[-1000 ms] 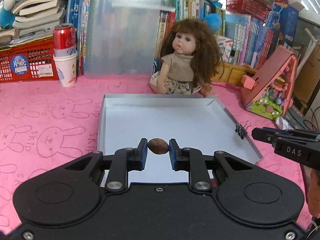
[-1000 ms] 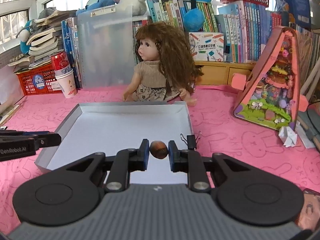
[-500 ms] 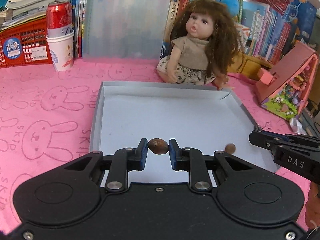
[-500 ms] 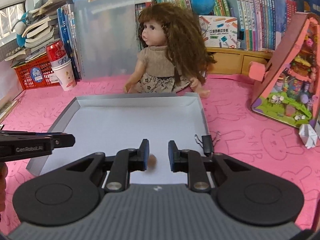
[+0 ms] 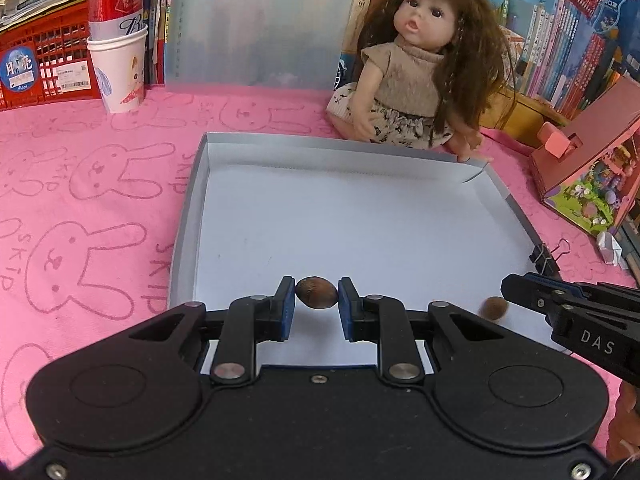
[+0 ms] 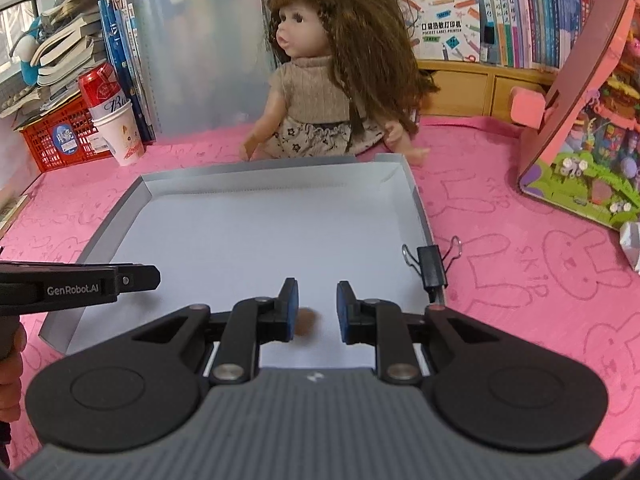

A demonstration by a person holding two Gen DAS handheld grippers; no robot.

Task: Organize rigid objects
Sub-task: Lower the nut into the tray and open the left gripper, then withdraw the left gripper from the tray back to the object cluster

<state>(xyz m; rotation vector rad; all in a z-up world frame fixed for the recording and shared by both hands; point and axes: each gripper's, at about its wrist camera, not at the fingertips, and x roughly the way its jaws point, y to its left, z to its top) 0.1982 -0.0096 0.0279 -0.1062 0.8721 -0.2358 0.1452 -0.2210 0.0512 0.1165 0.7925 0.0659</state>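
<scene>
- The left gripper [image 5: 317, 298] is clamped on a brown nut [image 5: 316, 298], pinched between its blue pads [image 5: 286, 307] above the near part of the white tray [image 5: 188, 216].
- The right gripper [image 6: 317, 307] has its jaws apart, holding nothing; a second nut [image 6: 307, 321], blurred, shows between and below them against the tray floor. Whether it is touching the floor I cannot tell.
- A black binder clip [image 6: 431, 268] is clipped on the tray's right wall, near the right gripper.
- A doll [image 5: 424, 60] sits just behind the tray's far wall.
- A red can in a paper cup [image 5: 118, 68] stands well beyond the tray's far left corner.
</scene>
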